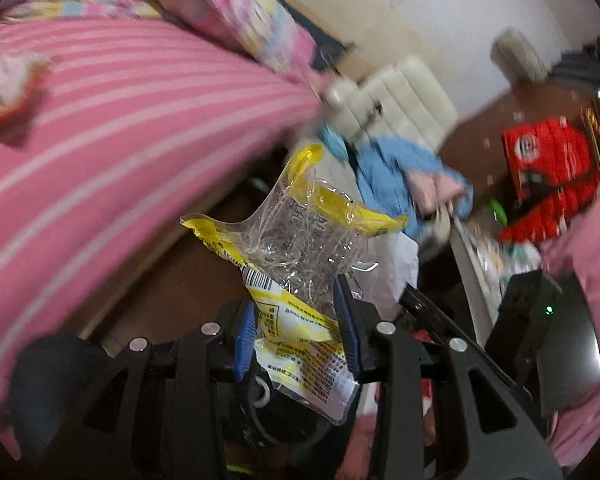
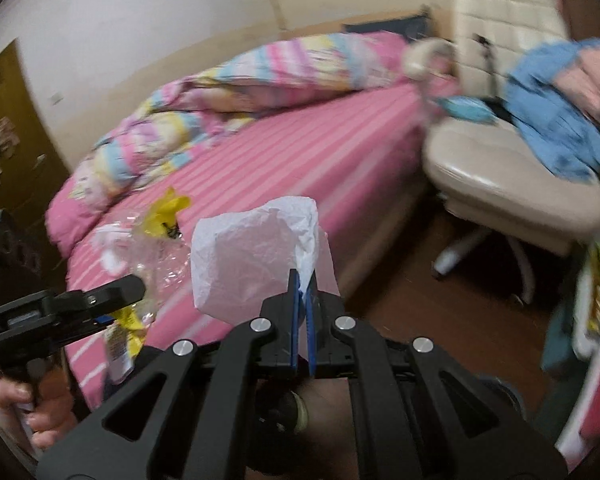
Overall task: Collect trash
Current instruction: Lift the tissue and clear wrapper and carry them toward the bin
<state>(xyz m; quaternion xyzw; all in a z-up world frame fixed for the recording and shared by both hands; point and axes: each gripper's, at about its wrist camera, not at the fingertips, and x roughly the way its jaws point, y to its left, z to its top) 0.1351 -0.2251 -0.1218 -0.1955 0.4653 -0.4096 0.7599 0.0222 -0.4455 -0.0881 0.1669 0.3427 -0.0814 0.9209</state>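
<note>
Pinching yellow wrapper (image 1: 296,280) between left claw (image 1: 300,328) pads (right claw (image 2: 303,304) clamping white bag (image 2: 256,256)).

A bed (image 2: 300,152) with a pink sheet striped in white occupies the middle of the right wrist view. A crumpled quilt (image 2: 228,80) in pink, yellow and blue lies along its far side, against a white wall (image 2: 140,12). A cream padded office chair (image 2: 512,184) stands just beside the bed on a dark brown wooden floor (image 2: 420,280); its white star base shows underneath. Blue clothing (image 2: 556,120) lies heaped on the chair seat. In the left wrist view, a red carton (image 1: 548,160) stands at the right, well apart from the bed.
</note>
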